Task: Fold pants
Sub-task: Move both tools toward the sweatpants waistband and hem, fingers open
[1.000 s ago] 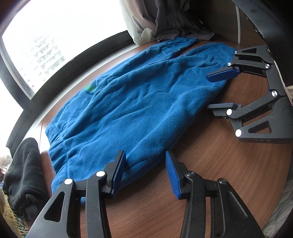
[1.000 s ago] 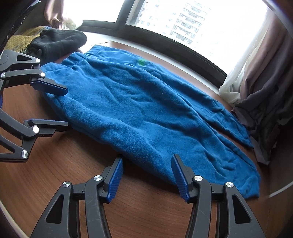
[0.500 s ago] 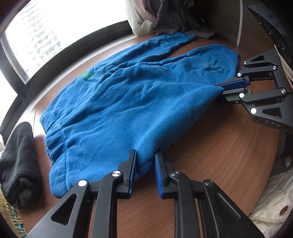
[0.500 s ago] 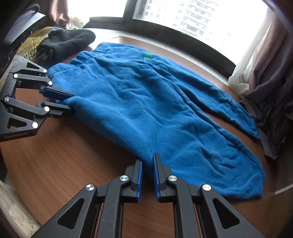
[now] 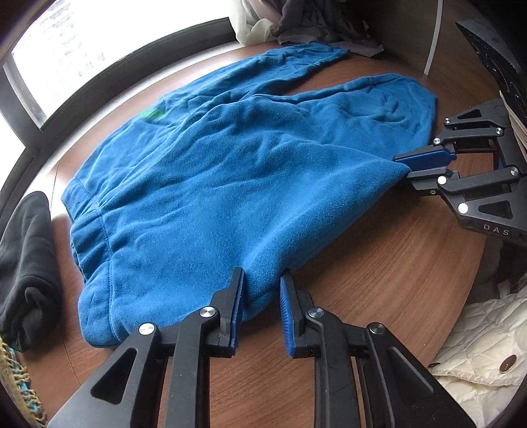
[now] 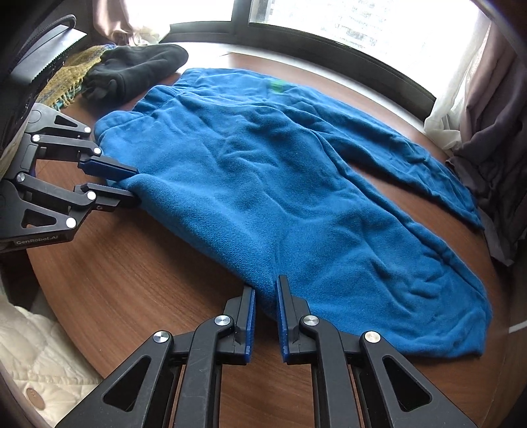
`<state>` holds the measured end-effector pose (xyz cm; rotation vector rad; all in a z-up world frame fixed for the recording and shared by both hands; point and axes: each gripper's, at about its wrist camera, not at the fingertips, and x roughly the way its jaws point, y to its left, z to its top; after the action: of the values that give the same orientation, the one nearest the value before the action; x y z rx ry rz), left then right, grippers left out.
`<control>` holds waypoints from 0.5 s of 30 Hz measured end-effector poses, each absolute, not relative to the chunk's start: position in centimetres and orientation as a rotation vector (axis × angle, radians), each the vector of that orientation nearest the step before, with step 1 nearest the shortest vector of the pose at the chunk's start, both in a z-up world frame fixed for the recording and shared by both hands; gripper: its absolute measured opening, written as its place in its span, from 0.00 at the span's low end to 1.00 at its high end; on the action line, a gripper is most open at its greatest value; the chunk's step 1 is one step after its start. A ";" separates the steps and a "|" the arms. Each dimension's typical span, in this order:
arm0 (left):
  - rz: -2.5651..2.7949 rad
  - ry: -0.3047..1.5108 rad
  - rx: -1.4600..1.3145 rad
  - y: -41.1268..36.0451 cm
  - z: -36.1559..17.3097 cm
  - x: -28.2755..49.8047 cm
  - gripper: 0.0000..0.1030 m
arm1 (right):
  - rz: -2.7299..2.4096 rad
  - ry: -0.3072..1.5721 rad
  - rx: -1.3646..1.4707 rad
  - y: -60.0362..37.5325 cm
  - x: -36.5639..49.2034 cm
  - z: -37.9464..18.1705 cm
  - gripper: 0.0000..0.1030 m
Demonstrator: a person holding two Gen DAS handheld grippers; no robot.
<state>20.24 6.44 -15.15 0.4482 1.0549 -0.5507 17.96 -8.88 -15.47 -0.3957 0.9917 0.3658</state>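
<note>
Item: blue pants point(image 5: 230, 184), spread on wooden surface point(image 5: 378, 263) ahead of both tools.
Left hand-held gripper point(image 5: 262, 296): pinching near edge by waistband.
Right hand-held gripper point(image 6: 265, 312): pinching same edge, leg side.
Step, judged: lengthwise fold starting.
Next: lift edge evenly, carry across onto far leg.

One pair of blue pants point(image 5: 210, 184) lies on the one wooden table point(image 5: 378, 270), and everything else is counted from it. The pants show two legs and one green patch point(image 5: 152, 114) near the waist. Two grippers are at the pants' near edge: the left gripper point(image 5: 262, 283) toward the waist end and the right gripper point(image 6: 265, 293) toward the leg end, each with two jaws. One black garment point(image 6: 131, 70) sits beside the waistband, with one yellowish knitted piece point(image 6: 70, 79) just beyond it. One cream quilted item point(image 5: 484, 345) lies off the table's near edge. One window point(image 6: 362, 23) stands beyond the pants.
</note>
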 end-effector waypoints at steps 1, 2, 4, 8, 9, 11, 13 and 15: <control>-0.551 1.058 0.441 6.5 -15.1 20.3 0.23 | 0.366 0.998 -0.383 -9.0 18.0 -15.5 0.12; -0.549 1.062 0.434 6.6 -15.2 20.4 0.24 | 0.369 1.005 -0.371 -9.1 18.1 -15.5 0.15; -0.545 1.074 0.408 6.8 -15.1 20.5 0.28 | 0.370 1.011 -0.359 -9.2 18.0 -15.5 0.23; -0.532 1.097 0.345 7.3 -14.4 20.1 0.40 | 0.358 1.016 -0.326 -9.7 17.4 -15.1 0.43; -0.530 1.097 0.331 7.5 -14.1 19.9 0.40 | 0.350 1.019 -0.314 -9.9 17.3 -14.9 0.43; -0.510 1.092 0.297 7.9 -13.5 19.5 0.40 | 0.335 1.016 -0.275 -10.4 17.1 -14.4 0.43; -0.485 1.083 0.256 8.3 -13.0 19.2 0.40 | 0.316 1.004 -0.245 -10.6 17.0 -13.9 0.43; -0.458 1.055 0.229 8.5 -12.3 19.2 0.41 | 0.299 0.978 -0.226 -10.8 16.9 -13.3 0.43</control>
<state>19.22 8.47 -12.33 0.2288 1.0551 -0.4583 16.91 -10.80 -13.33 -0.2258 0.9776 0.2992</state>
